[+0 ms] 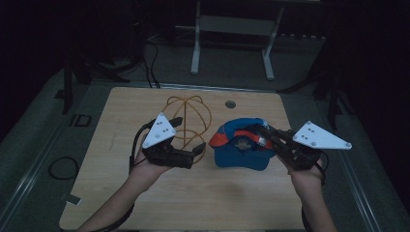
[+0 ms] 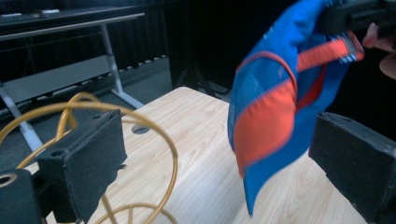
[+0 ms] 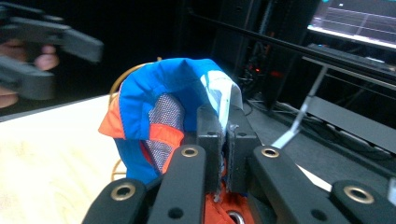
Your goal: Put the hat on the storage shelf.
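A blue cap with orange trim (image 1: 239, 150) is held up just above the wooden table (image 1: 208, 198), right of centre. My right gripper (image 1: 269, 137) is shut on its edge; in the right gripper view the jaws (image 3: 226, 126) pinch the cap's fabric (image 3: 159, 93). A yellow wire dome frame (image 1: 188, 118) stands on the table left of the cap. My left gripper (image 1: 188, 136) hovers open in front of the frame, its jaws wide apart. In the left gripper view the cap (image 2: 275, 107) hangs between and beyond the two pads (image 2: 88, 158), touching neither, with the frame (image 2: 93, 106) on the left.
A round cable hole (image 1: 230, 104) is in the table's far edge. A white desk frame (image 1: 196, 48) stands on the floor beyond. A cable loop (image 1: 63, 166) lies on the floor to the left. A lit monitor (image 3: 355, 18) is off to the right side.
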The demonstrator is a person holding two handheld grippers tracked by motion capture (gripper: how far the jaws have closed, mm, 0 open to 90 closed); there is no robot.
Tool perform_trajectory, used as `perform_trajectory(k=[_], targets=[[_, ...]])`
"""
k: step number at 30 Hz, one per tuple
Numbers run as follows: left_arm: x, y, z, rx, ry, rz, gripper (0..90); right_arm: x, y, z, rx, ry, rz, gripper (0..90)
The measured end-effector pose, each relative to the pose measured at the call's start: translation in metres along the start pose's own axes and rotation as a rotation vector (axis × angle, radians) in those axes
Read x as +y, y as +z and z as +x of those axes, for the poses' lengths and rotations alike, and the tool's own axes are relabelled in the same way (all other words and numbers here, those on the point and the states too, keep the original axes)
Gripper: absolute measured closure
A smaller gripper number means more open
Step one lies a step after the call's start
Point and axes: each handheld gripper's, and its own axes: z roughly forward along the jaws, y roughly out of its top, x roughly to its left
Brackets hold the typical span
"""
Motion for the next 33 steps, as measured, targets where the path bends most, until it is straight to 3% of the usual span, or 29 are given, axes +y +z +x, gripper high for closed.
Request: perform_trajectory(k=[3, 10, 11, 14, 16, 20, 25, 30, 33], targets=[[0.007, 0.011, -0.003, -0.013, 0.031, 0.024, 4.7, 0.0, 0.0, 0.004, 0.01, -0.01, 0.0, 86.8], [0.013, 0.036, -0.012, -0.067, 0.041, 0.061, 6.4, 0.001, -0.001, 0.01, 0.027, -0.018, 0.001, 86.8], [0.014, 0.039, -0.014, -0.077, 0.062, 0.074, 8.0, 0.001, -0.001, 0.01, 0.028, -0.019, 0.001, 86.8], [0.017, 0.046, -0.017, -0.111, 0.068, 0.102, 15.9, 0.001, -0.002, 0.012, 0.035, -0.023, 0.0, 86.8], [0.018, 0.049, -0.019, -0.104, 0.079, 0.124, 17.8, 0.001, -0.002, 0.012, 0.038, -0.025, -0.001, 86.8], [0.019, 0.054, -0.021, -0.121, 0.08, 0.134, 35.0, 0.001, -0.002, 0.014, 0.041, -0.027, -0.004, 86.8], [0.023, 0.059, -0.022, -0.174, 0.083, 0.134, 47.6, 0.0, -0.001, 0.016, 0.053, -0.028, -0.004, 86.7], [0.026, 0.064, -0.027, -0.155, 0.128, 0.189, 64.4, 0.0, 0.0, 0.017, 0.058, -0.028, -0.002, 86.7], [0.026, 0.066, -0.028, -0.13, 0.121, 0.187, 79.6, -0.001, 0.001, 0.018, 0.061, -0.028, -0.002, 86.7]])
